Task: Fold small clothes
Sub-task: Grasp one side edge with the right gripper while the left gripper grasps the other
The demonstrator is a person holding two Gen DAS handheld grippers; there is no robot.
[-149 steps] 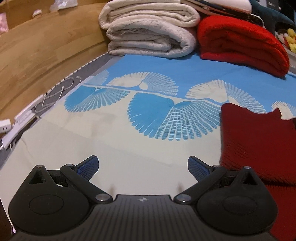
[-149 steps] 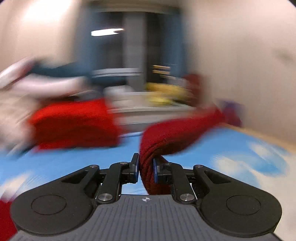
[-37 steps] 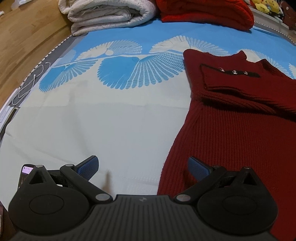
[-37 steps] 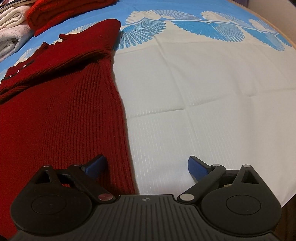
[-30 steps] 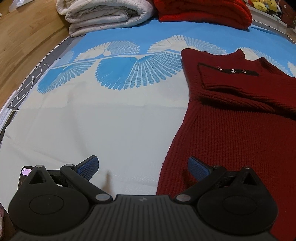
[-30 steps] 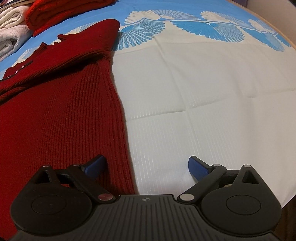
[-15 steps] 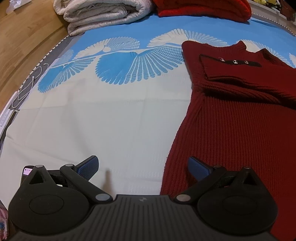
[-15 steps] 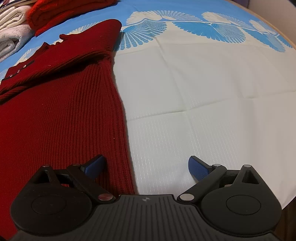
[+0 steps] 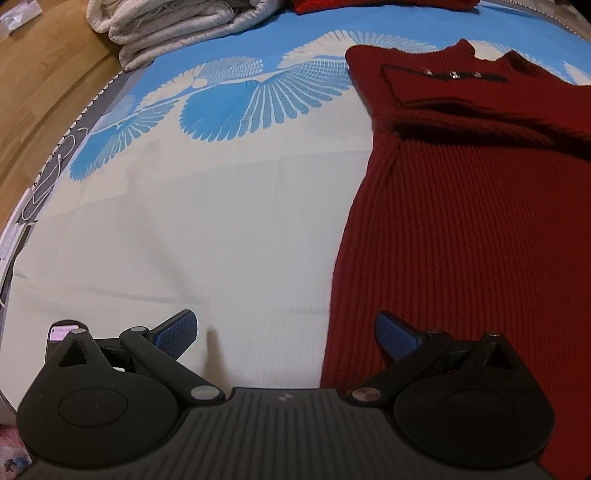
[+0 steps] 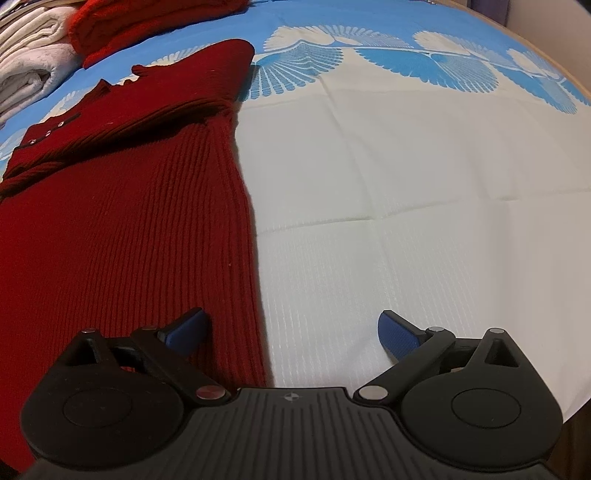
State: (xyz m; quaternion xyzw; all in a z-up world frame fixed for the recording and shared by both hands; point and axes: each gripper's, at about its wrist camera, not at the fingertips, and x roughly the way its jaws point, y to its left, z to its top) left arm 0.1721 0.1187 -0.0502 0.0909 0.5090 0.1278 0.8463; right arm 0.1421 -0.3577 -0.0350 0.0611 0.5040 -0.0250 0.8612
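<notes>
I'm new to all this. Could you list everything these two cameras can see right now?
Knitted dress: one, dark red, flat on the sheet, sleeve folded across its chest.
Sheet: one, white with blue fan pattern, covering the bed.
Folded blanket: one, cream, at the far end of the bed.
Folded blanket: one, bright red, beside the cream one.
Cable: one, white, at the bed's left edge.
Phone: one, lit screen, behind the left tongs.
Floor: wooden, brown, left of the bed.
Left tongs: black with blue pads, open over the dress's left edge.
Right tongs: same colours, open over its right edge.
</notes>
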